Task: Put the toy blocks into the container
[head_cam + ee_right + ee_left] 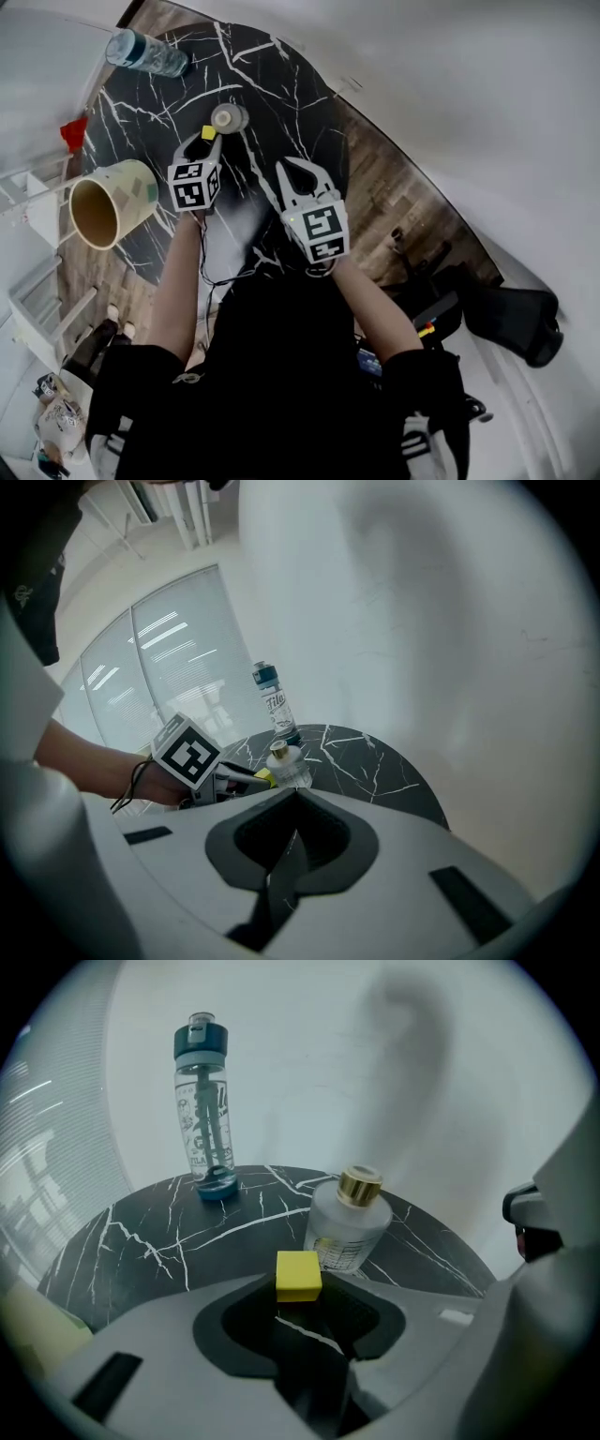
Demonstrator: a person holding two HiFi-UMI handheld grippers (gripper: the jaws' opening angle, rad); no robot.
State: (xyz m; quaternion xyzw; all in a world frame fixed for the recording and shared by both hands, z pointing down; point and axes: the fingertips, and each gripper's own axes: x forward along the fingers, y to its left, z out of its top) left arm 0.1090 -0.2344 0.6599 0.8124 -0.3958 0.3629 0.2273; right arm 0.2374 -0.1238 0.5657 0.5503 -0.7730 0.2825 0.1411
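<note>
Yellow block (298, 1275) sits right at the tips of the left gripper (207, 141), down on the dark marbled surface (272, 84), and the fingers are clamped on its two sides. It's a shallow hold, only the tips on it. That's the thing to watch: I'd judge the grip fine for a light block, but a straight lift with no twisting looks safest, so it doesn't pivot out.

Just beyond the fingers stands a small bottle with a gold cap (347, 1227), very near the block, so come up first before swinging sideways. Farther beyond is a water bottle (204, 1110), well clear.

The container (131, 187), a pale tub with its mouth open, waits off to the left of the left fingers, near the surface's edge. Carry the block over the mouth and get it well inside the rim before letting go.

The right gripper (295, 799) hangs to the right of the left one, fingers together on nothing.
</note>
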